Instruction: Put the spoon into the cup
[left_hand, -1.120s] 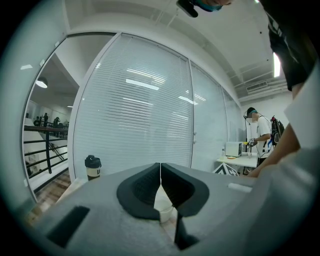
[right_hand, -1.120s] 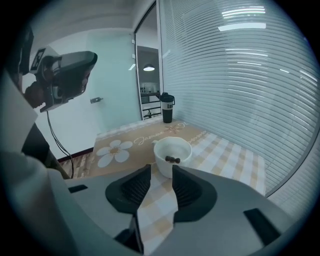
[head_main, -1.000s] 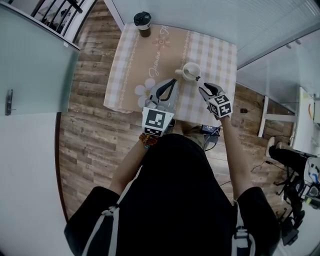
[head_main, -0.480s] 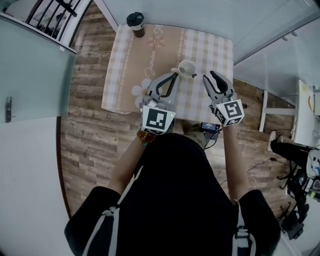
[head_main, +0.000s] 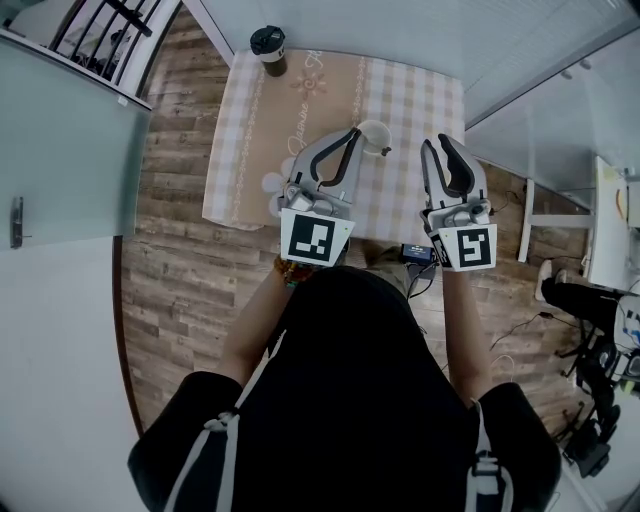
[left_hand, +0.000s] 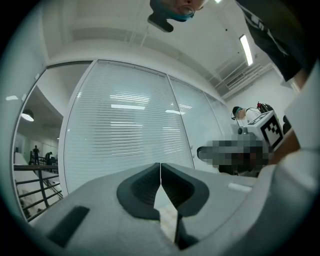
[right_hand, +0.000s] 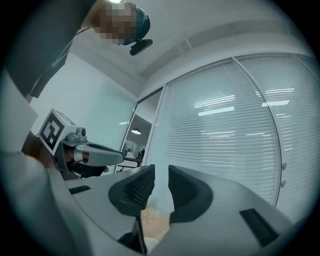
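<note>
While the left hand-held gripper hangs closed, the cup seems beside it.

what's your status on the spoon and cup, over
left gripper shut, empty; right gripper closing, nothing between its jaws. cup on the table, neither gripper touching it; spoon can't be made out. lidded takeaway cup at far corner, out of the way.

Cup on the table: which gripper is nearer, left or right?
Left. In the head view the left gripper, jaws shut, ends at the left rim of the cup; the right gripper sits off to its right, cloth showing between, jaws closing on nothing.
</note>
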